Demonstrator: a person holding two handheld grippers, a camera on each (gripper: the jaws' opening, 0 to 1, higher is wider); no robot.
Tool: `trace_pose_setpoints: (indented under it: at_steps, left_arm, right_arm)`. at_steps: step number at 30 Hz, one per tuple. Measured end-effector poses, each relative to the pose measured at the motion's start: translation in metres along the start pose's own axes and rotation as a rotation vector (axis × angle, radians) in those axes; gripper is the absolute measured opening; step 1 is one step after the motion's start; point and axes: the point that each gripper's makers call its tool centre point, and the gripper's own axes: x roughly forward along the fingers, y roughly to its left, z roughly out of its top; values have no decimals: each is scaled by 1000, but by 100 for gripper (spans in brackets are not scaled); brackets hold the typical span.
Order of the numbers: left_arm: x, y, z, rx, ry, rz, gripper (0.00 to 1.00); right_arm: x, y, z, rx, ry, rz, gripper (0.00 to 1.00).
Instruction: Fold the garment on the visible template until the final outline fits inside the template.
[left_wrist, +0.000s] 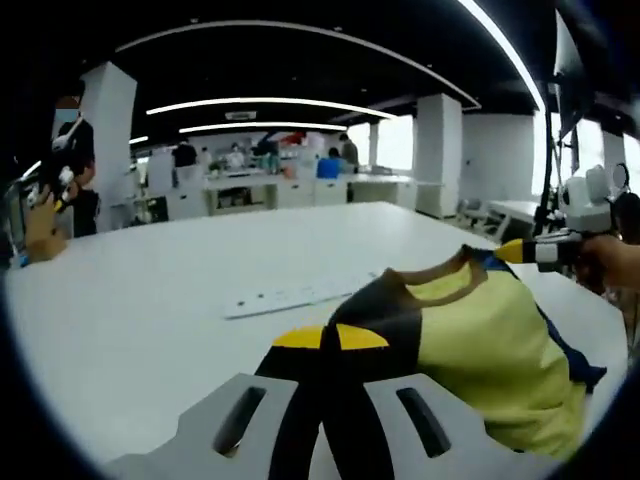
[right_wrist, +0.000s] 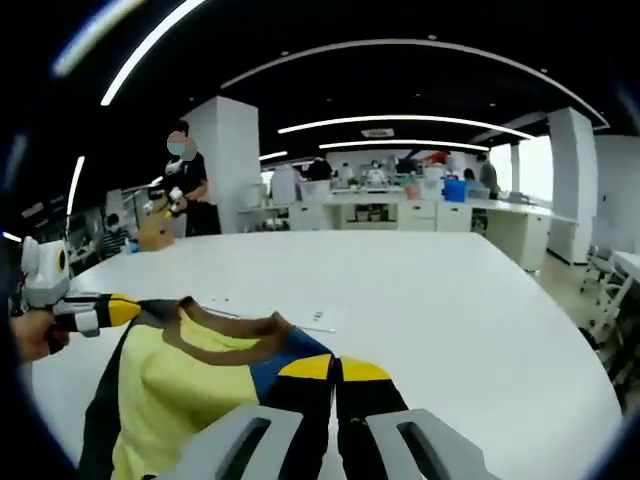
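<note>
Yellow Shirt Held Up by Two Grippers

Yellow, with black and blue patches and a brown neck band, the shirt (left_wrist: 480, 340) hangs in the air above the white table (left_wrist: 150, 310). It is stretched between the two tools, so its top edge runs from one gripper to the other.

In the left gripper view, the left gripper (left_wrist: 332, 345) has its yellow-tipped jaws pinched tight on one shoulder of the shirt. The right gripper (left_wrist: 520, 250) comes in from the right and pinches the other shoulder. In the right gripper view, the right gripper (right_wrist: 335, 372) bites the cloth close up, and the left gripper (right_wrist: 115, 310) holds the far corner.

Both grippers look about equally near the shirt, one at each end. A pale flat strip (left_wrist: 290, 296) lies on the table past the shirt. I cannot tell if it is part of the template. To fold, the shirt likely has to come down flat on the table first.

People stand by desks far behind.
</note>
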Motion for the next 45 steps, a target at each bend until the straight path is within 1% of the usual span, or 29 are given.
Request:
trace_pose_setpoints:
  at_steps: [1,3,4,6,8,9,10,11,13,16,18,21,23,24,25,26,27,28,29,31,32,35,37,38,39,42,43,44,45]
  left_arm:
    - [4,-1,-2,-2,5,0,0]
    - [13,-1,-7,4,20,3,0]
    - [20,2,-12,-7,35,8,0]
    - [27,4,-18,-13,46,11,0]
    - [32,8,-27,20,71,33,0]
    - [33,14,-32,46,89,72,0]
    - [36,10,-32,52,84,55,0]
    - [38,10,-34,53,83,50,0]
    - [42,14,-43,52,113,67,0]
    - [46,15,-51,43,129,68,0]
    - [46,16,-57,88,159,69,0]
    - [46,18,-60,100,165,66,0]
    - [44,23,-61,83,169,64,0]
    - [42,24,-61,63,177,70,0]
    - [40,25,-60,63,179,75,1]
    - [38,26,-59,72,179,81,1]
    - [35,27,-57,83,178,84,1]
    - [32,28,-55,83,175,83,2]
    - [29,28,-52,79,170,76,6]
    - [25,31,-50,76,162,77,13]
    - [23,31,-49,67,161,78,18]
    - [16,32,-46,21,153,74,27]
    - [9,32,-45,13,154,71,34]
    - [7,35,-45,19,157,72,38]
    - [4,35,-44,26,157,71,41]
    - [-9,33,-36,31,130,58,48]
    - [-12,32,-35,30,126,51,50]
    - [-16,31,-34,30,122,46,53]
    - [-21,30,-33,37,119,37,55]
  right_arm:
    - [8,-2,-7,-8,19,-15,0]
    - [17,0,-12,20,20,-12,0]
    - [23,-1,-16,22,25,-18,0]
    - [33,-3,-22,49,46,-14,0]
    - [39,-2,-27,44,62,-7,0]
    - [42,-2,-30,52,73,2,0]
    - [46,-4,-33,69,79,-1,0]
    - [48,-4,-35,78,85,1,0]
    - [52,-7,-41,101,106,-9,0]
    - [57,-6,-44,122,108,0,0]
    - [58,-6,-46,129,118,-1,0]
    - [60,-8,-52,166,144,-9,0]
    - [59,-10,-53,160,143,-21,0]
    - [58,-10,-53,160,144,-18,0]
    - [57,-7,-53,176,151,0,1]
    - [56,-5,-54,190,153,9,7]
    - [55,-2,-52,181,148,23,13]
    - [54,0,-51,172,144,33,20]
    - [51,3,-48,165,141,44,21]
    - [48,9,-44,149,137,74,18]
    - [46,11,-42,151,137,81,19]
    - [42,17,-36,159,131,110,29]
    - [36,23,-33,155,137,138,34]
    - [30,26,-34,147,155,157,35]
    - [27,27,-35,149,156,160,36]
    - [21,28,-38,161,162,201,43]
    - [10,33,-39,162,167,218,45]
    - [6,34,-39,159,168,226,47]
    - [-6,40,-39,148,171,245,49]
